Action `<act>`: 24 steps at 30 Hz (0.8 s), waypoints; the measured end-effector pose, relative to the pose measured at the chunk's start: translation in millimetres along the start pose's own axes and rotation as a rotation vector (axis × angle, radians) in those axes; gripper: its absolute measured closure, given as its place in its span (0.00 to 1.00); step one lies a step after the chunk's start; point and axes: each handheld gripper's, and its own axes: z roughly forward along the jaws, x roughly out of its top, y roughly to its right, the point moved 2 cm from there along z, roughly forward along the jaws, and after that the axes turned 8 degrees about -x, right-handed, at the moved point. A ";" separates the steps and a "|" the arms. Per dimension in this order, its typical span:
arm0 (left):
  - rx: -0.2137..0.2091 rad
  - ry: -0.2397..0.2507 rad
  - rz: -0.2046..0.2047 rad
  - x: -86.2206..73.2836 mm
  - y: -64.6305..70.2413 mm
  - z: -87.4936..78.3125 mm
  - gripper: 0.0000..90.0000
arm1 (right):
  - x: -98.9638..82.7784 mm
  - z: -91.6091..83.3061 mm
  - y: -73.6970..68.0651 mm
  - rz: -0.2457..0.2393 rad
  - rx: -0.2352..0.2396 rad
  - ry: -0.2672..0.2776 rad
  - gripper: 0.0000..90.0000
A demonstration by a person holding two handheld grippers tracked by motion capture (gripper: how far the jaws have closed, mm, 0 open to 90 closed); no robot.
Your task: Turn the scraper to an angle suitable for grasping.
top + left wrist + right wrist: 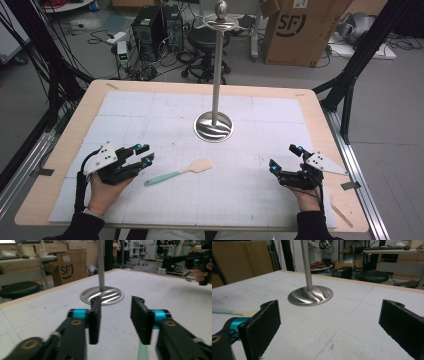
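Spatula [177,173] lies flat near the bench's [320,125] front edge.
Its green handle points front-left, blade back-right toward the steel stand [214,125]; left gripper [146,153] just beside it and right gripper [284,158] both gape empty.

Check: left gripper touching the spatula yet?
Apart. In the high view, bare mat shows between the left gripper and the spatula; its jaws stand open with nothing between them.

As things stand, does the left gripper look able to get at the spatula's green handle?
Probably yes. The left gripper sits just left of the spatula, jaws apart with nothing between them, and bare mat lies between them. The metal stand is farther back, out of the way.
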 end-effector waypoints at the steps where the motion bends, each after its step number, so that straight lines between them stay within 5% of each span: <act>1: -0.002 -0.016 -0.005 -0.4 1.0 0.9 0.87 | -0.2 0.3 0.0 -0.001 0.000 0.000 0.03; 4: -0.013 -0.047 -0.014 -1.6 3.9 3.3 0.99 | -0.7 0.8 0.0 -0.007 -0.002 -0.004 0.03; 15: -0.148 -0.216 -0.053 -16.9 10.8 20.7 1.00 | -1.7 1.1 -0.4 -0.020 0.015 0.003 0.03; 19: -0.178 -0.256 -0.028 -20.8 15.5 23.9 1.00 | -1.9 0.8 -0.9 -0.016 0.019 0.000 0.03; 24: -0.199 -0.314 -0.050 -26.2 19.2 27.9 1.00 | -2.7 1.2 -0.3 -0.019 0.016 0.000 0.03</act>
